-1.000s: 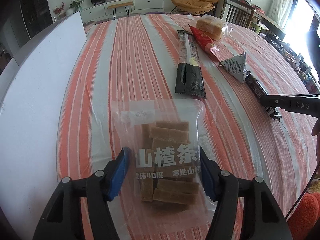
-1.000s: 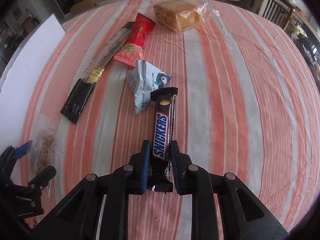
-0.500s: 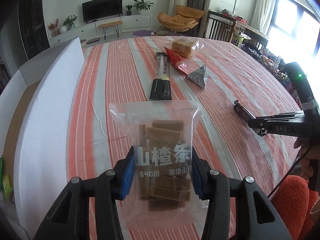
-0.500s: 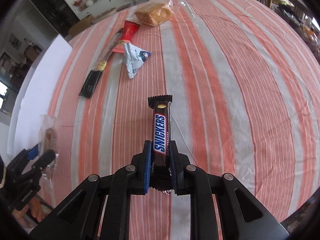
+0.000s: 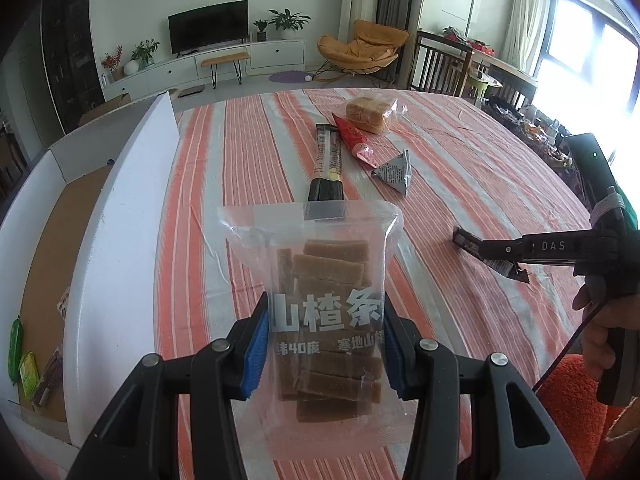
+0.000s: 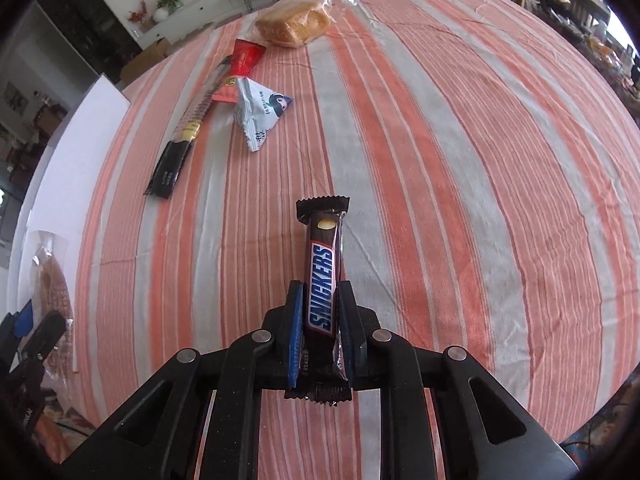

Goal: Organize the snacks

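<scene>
My left gripper is shut on a clear bag of brown hawthorn strips and holds it above the striped tablecloth. My right gripper is shut on a Snickers bar and holds it off the table; it also shows in the left wrist view at the right. On the table lie a long black stick pack, a red packet, a grey triangular packet and a wrapped bread.
An open cardboard box with white flaps stands at the table's left edge, with a few small snack packets on its floor. Chairs and a second table stand beyond the far right.
Both grippers have lifted their snacks up off the table and drawn back from it. The left gripper closed on the hawthorn bag.
</scene>
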A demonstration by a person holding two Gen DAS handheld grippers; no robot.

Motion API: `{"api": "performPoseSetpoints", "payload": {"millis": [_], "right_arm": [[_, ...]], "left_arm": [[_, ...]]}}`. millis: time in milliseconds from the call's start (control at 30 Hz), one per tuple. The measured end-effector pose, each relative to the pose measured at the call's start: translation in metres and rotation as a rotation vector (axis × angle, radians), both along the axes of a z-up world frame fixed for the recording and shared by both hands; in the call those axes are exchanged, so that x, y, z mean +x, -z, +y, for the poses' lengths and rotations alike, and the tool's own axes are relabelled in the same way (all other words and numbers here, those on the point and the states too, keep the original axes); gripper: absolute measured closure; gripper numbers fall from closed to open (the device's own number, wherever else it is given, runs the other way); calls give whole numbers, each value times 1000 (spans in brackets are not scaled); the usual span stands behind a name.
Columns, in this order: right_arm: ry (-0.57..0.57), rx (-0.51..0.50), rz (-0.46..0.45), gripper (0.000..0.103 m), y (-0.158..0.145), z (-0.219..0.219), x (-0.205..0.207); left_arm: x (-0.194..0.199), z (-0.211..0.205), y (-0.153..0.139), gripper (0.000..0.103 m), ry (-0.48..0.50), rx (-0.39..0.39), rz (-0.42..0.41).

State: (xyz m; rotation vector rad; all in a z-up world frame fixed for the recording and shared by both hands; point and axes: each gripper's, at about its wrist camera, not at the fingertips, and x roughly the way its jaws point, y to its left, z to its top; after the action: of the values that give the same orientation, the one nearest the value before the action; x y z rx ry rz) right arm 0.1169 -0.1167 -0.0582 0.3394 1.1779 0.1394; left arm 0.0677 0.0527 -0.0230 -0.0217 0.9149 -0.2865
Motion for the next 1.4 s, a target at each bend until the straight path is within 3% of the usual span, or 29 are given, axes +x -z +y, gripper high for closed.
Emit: {"api": "performPoseSetpoints", "payload": {"millis": [133,233,400,567,600,633,667,700,733,800,900,967,1067,1233,1333,1400], "right_arm": [[-18,245,-64,86,-38,19,-7],[-94,388,-120,86,-76,60,-3],[-222,595,-173,86,-130,150,9],[-394,616,-215,85,-158,262,20],[-415,612,-212,81,-157,278,22],[-419,592,-210,73,-155,289,24],[-411,570,-221,54,-152,295,23],[-400,552,-240,46,-149,294,21],[-396,530,-266,40,-146,288,20],[-403,417,-330,39,-137,270,14],[-375,133,-409,38,-109,233,5],[-312,-85,-432,37,-78,202,-2],[-200,-317,-373,37,-27,145,-7],[93,-402,-332,37,2,40,-16],[237,-369,-325,36,-2,7,-20],[261,-385,-327,36,-2,1,-19]], "left_arm": [[-9,36,-37,55,15,-255,41],[-15,80,-71,55,-32,-333,-10],[-24,179,-108,55,-253,-252,-136],[-14,254,-94,53,-475,-45,-134],[-10,265,-87,45,-520,-6,-119],[-8,275,-81,32,-556,16,-111],[-8,283,-73,26,-586,27,-106],[-9,289,-68,19,-608,29,-106],[-13,292,-63,18,-623,23,-112],[-19,290,-55,18,-624,-4,-115],[-23,265,-50,18,-543,-65,-115],[-26,226,-53,18,-442,-96,-123],[-26,163,-60,17,-255,-133,-112],[-16,57,-51,6,15,-142,-60],[-4,6,-31,6,84,-131,-30],[10,-15,-14,6,86,-116,-9]]}}
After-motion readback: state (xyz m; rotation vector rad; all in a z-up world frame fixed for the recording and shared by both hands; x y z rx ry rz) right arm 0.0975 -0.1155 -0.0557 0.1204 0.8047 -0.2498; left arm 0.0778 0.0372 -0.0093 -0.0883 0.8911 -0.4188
